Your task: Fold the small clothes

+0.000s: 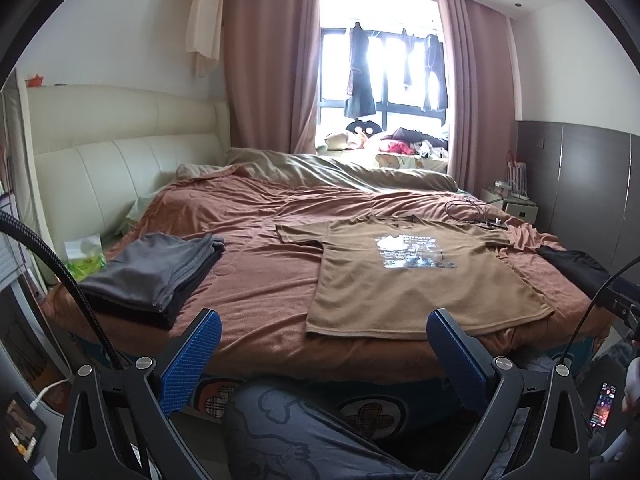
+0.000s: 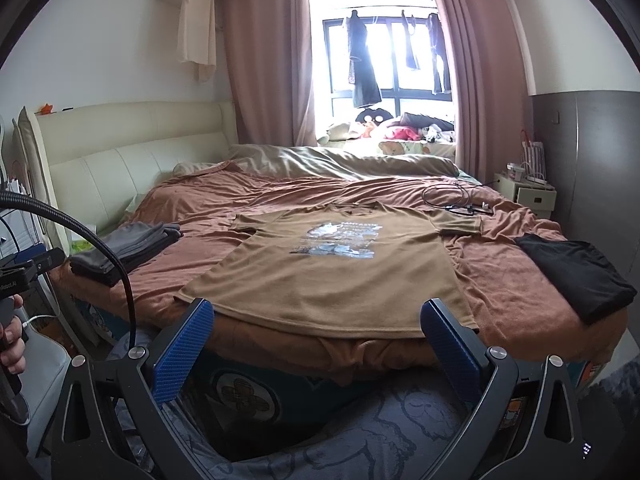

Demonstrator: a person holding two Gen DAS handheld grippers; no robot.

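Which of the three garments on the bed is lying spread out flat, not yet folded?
The brown T-shirt with the printed front; the grey stack and the black garment are folded.

T-shirt (image 2: 332,276): chest print, lettering blurred, unreadable; left gripper handle (image 2: 16,280): partial label "Robot.AI". Nothing else legible.

1 brown t-shirt (image 2: 340,280), 1 stack of folded grey clothes (image 1: 156,276), 1 black garment (image 2: 576,276), 2 pink curtains (image 2: 264,60), 3 hanging clothes (image 2: 362,60).
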